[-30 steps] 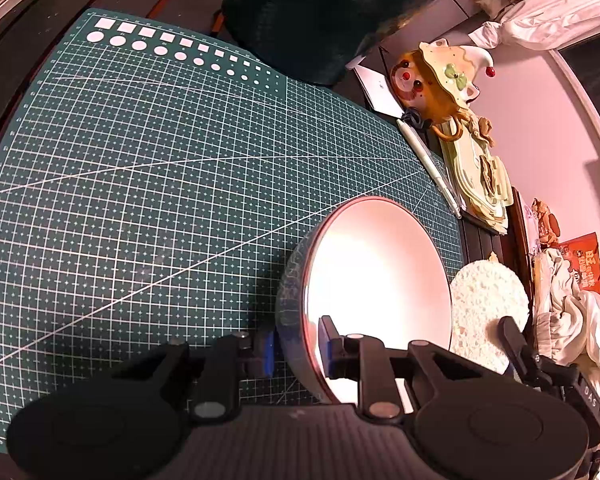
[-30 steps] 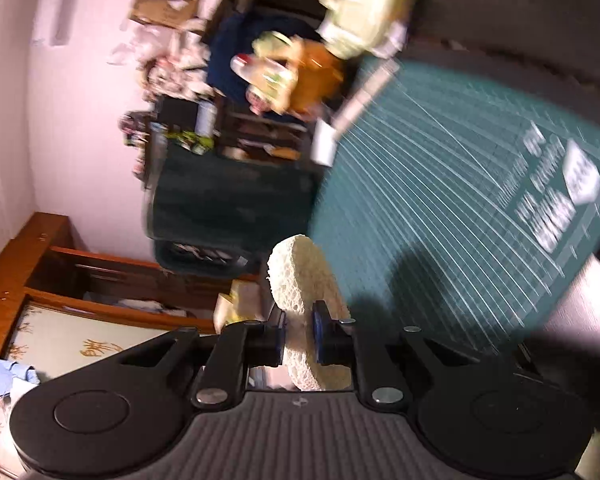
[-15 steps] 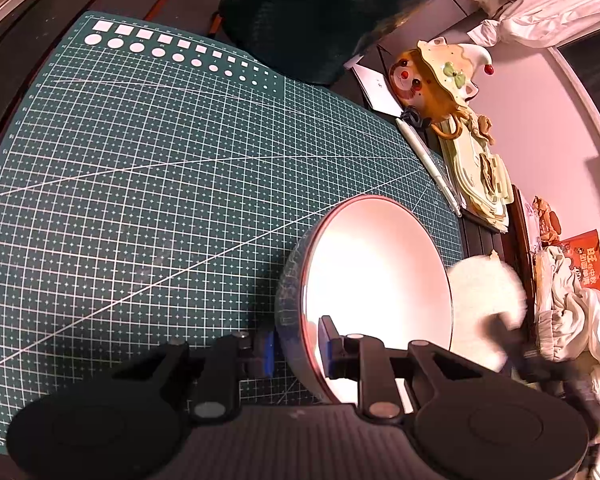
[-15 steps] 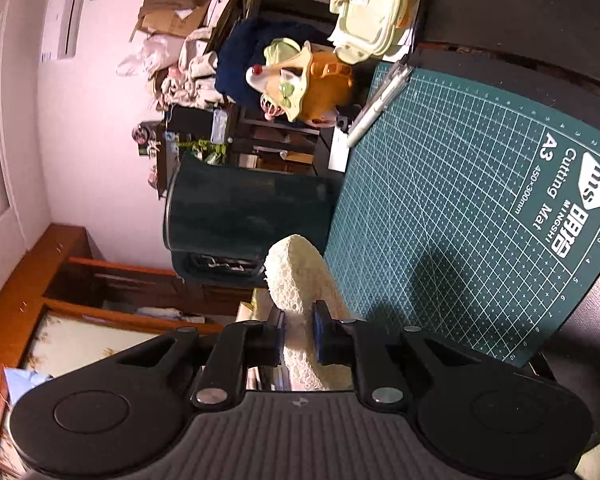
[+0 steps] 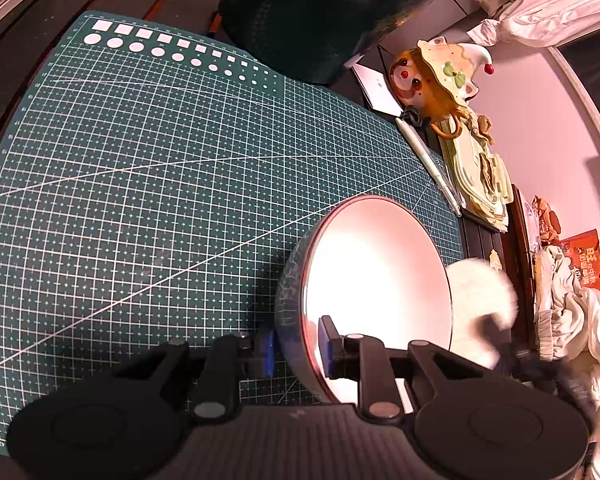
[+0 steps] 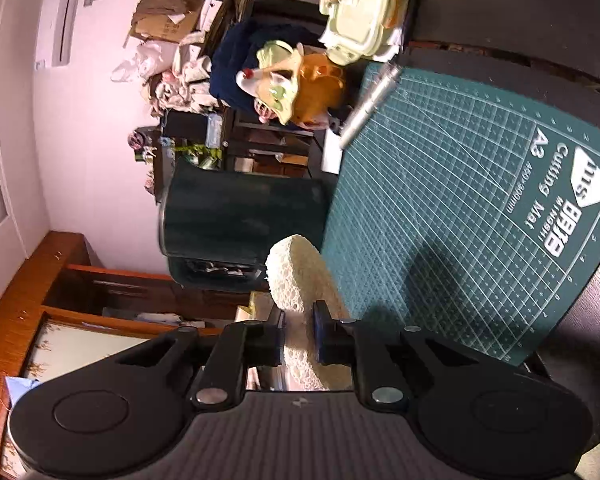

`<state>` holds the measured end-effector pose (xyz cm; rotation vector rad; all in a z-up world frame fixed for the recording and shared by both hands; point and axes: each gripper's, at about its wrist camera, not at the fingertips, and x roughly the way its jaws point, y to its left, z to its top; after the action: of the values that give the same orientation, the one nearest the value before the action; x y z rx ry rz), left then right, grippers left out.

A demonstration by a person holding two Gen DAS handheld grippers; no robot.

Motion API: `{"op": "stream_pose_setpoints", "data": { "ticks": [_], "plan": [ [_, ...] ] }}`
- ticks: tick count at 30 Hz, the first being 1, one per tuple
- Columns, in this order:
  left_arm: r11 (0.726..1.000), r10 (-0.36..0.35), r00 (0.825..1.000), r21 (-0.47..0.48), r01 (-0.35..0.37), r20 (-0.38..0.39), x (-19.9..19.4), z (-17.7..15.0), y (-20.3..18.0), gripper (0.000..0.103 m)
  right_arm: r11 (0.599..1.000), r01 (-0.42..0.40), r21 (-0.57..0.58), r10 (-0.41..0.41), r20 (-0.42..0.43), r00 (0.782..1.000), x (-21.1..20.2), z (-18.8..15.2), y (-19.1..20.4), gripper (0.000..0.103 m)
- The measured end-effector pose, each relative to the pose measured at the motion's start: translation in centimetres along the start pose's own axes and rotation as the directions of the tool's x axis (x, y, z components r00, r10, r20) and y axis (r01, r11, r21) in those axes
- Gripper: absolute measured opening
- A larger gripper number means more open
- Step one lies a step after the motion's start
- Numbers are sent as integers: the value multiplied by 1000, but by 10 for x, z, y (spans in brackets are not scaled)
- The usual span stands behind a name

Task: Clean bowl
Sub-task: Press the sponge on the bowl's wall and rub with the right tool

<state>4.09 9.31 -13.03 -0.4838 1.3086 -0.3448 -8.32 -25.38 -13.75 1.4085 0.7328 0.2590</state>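
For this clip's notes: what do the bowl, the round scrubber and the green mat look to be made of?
Bowl: probably glazed ceramic; glossy pale inside with strong glare, thin reddish rim, patterned blue-grey outside.
Scrubber: seemingly cellulose or loofah-type sponge; cream, matte, open pores, pinched narrow where the right gripper clamps it.
Mat: likely vinyl cutting mat; flat, matte green, printed white grid.

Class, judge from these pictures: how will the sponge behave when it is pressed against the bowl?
The sponge looks porous, so probably soft and light. It narrows where the right gripper pinches it, so it likely squashes. The bowl looks glossy, perhaps slippery.
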Motion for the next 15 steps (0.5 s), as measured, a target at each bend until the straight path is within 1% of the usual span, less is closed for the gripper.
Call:
{"op": "stream_pose_setpoints", "data": {
  "ticks": [3,6,9,11,13,15],
  "plan": [
    [1000,0,1000,1,0,1,-2,-1,-1,21,998,67,19,-66,-49,997,13,-9,-16,14],
    [1000,0,1000,3,0,1,-1,-1,-1,21,999,49,12,-48,-35,998,9,-5,-10,14],
    [1000,0,1000,6,0,1,1,-1,0,21,1000,-2,-8,2,8,1000,-1,3,4,14],
    [1000,1,1000,6,-1,1,0,-1,-1,21,1000,-22,-10,22,17,1000,-3,5,7,14],
    [1000,2,1000,6,-2,1,0,-2,-1,21,1000,-12,-4,12,4,1000,1,3,2,14],
    [1000,2,1000,8,-2,3,0,-2,0,21,1000,16,13,-15,-22,1000,9,-4,-8,14]
  ]
}}
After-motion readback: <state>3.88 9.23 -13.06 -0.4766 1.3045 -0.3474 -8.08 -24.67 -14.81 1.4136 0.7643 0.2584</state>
